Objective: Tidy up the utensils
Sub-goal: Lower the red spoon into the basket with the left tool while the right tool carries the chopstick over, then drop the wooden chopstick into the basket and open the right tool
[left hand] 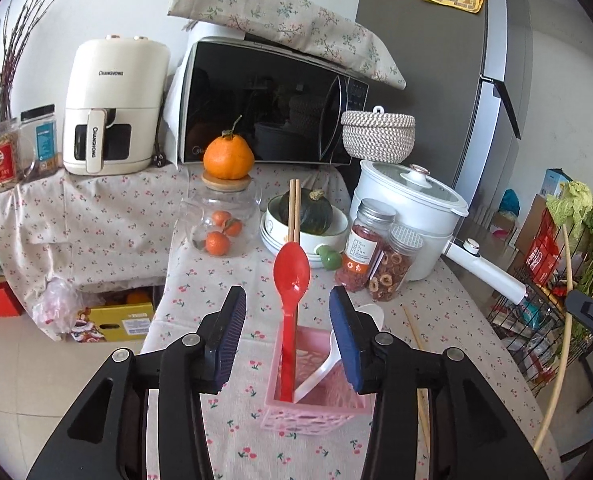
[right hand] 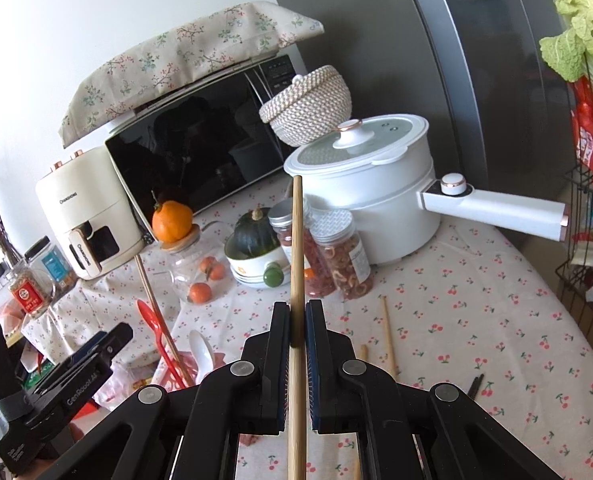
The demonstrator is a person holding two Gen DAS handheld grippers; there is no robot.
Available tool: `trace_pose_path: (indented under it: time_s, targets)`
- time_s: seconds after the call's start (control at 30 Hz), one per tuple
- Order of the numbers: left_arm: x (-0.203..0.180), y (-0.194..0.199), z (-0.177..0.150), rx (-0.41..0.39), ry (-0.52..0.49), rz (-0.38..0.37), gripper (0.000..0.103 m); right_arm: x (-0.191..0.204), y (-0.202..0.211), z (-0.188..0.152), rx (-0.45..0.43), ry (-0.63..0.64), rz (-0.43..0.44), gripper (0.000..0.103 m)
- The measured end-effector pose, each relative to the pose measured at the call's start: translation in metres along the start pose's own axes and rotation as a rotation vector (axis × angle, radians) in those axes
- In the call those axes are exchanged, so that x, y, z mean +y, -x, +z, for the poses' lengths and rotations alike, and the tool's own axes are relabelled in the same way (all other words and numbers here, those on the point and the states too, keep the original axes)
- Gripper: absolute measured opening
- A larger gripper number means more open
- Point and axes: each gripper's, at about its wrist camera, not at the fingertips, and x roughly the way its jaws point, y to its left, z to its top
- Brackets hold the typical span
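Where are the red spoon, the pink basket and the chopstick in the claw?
red spoon point(left hand: 291, 268), left wrist view, on its bowl.
pink basket point(left hand: 296, 420), left wrist view, front wall.
chopstick point(right hand: 296, 240), right wrist view, mid-shaft.

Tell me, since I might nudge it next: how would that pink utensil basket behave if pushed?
The pink basket looks like thin openwork plastic, so probably light and apt to slide on the tablecloth. The tall red spoon and white spoon lean above its rim, so a high push might tip it.

Two spoons point(left hand: 291, 280) and chopsticks point(left hand: 294, 210) stand in the holder point(left hand: 296, 416) at the counter's point(left hand: 200, 308) near edge. Behind it sit a jug point(left hand: 220, 220), bowls point(left hand: 280, 236) and two jars point(left hand: 370, 248); the pot point(left hand: 412, 208) stands right of these, the microwave point(left hand: 264, 104) behind.
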Motion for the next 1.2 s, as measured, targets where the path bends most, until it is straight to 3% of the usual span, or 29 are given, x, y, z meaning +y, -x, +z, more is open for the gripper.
trace_pose_path:
  time_s: [0.07,0.2,0.4,0.6,0.87,1.07,1.2]
  targets:
    - [0.004,0.006,-0.002,0.094,0.013,0.005,0.055,0.009,-0.004,0.002,-0.007,0.011,-0.004,0.006]
    - [0.022,0.011,-0.014,0.236,0.093,0.013,0.062,0.031,-0.017,0.008,-0.03,0.007,0.018,0.006]
    - [0.037,0.002,-0.024,0.363,0.127,-0.014,0.066,0.076,-0.038,0.015,-0.129,0.043,0.058,0.006]
    - [0.062,-0.001,-0.022,0.386,0.147,0.003,0.066,0.098,-0.065,0.024,-0.222,0.011,0.067,0.006]
    - [0.085,-0.001,-0.013,0.371,0.173,0.025,0.066,0.115,-0.096,0.016,-0.331,0.062,-0.04,0.006]
    - [0.088,-0.008,-0.014,0.389,0.176,0.027,0.066,0.117,-0.11,-0.004,-0.35,0.082,-0.097,0.006]
    - [0.085,-0.008,-0.013,0.386,0.163,0.028,0.066,0.116,-0.112,-0.018,-0.312,0.096,-0.082,0.009]
